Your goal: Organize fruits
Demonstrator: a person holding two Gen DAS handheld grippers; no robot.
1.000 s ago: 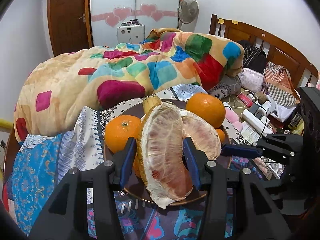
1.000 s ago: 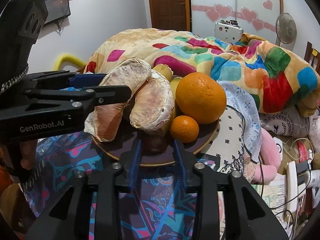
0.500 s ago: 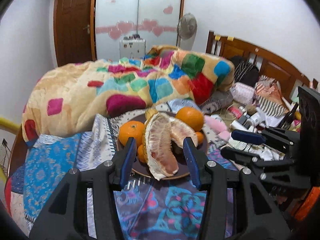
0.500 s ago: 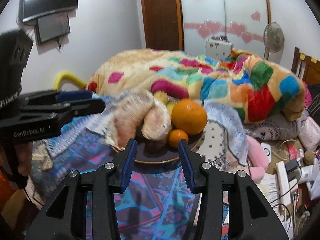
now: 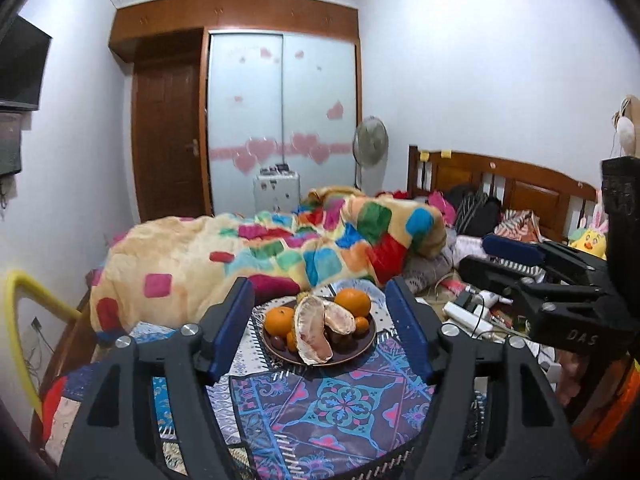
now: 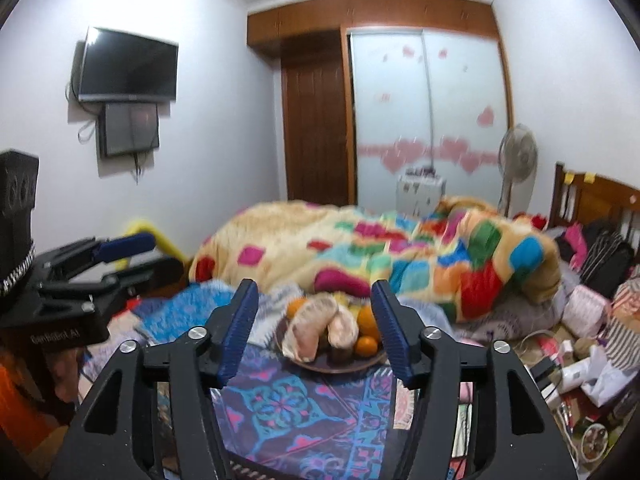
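- All the fruit in view sits on one dark plate [image 5: 362, 350], which rests on the patterned cloth [image 5: 332, 404] over the surface, in front of the bed's colourful quilt [image 5: 280, 256].
- On the plate: two peeled pomelo pieces [image 5: 314, 330] leaning together at the middle, an orange [image 5: 279, 319] to their left, a bigger orange [image 5: 353, 302] behind to the right, and a small tangerine [image 5: 361, 323] by the right rim. A few small dark fruits lie low on the plate; what kind they are cannot be told.
- No loose fruit shows on the cloth or the bed, so the gathering looks done, or very nearly so.
- The left tool [image 5: 320, 332] is spread wide and holds nothing; it hangs well back from the plate.
- The right tool [image 6: 314, 328] is also wide and empty, likewise apart from the plate, which shows blurred between its fingers [image 6: 239, 330].
- Judging by both tools standing off empty, little seems left, at most a tidy of how the pomelo leans.
- The clutter at the bed's right side is not fruit, as far as can be seen.
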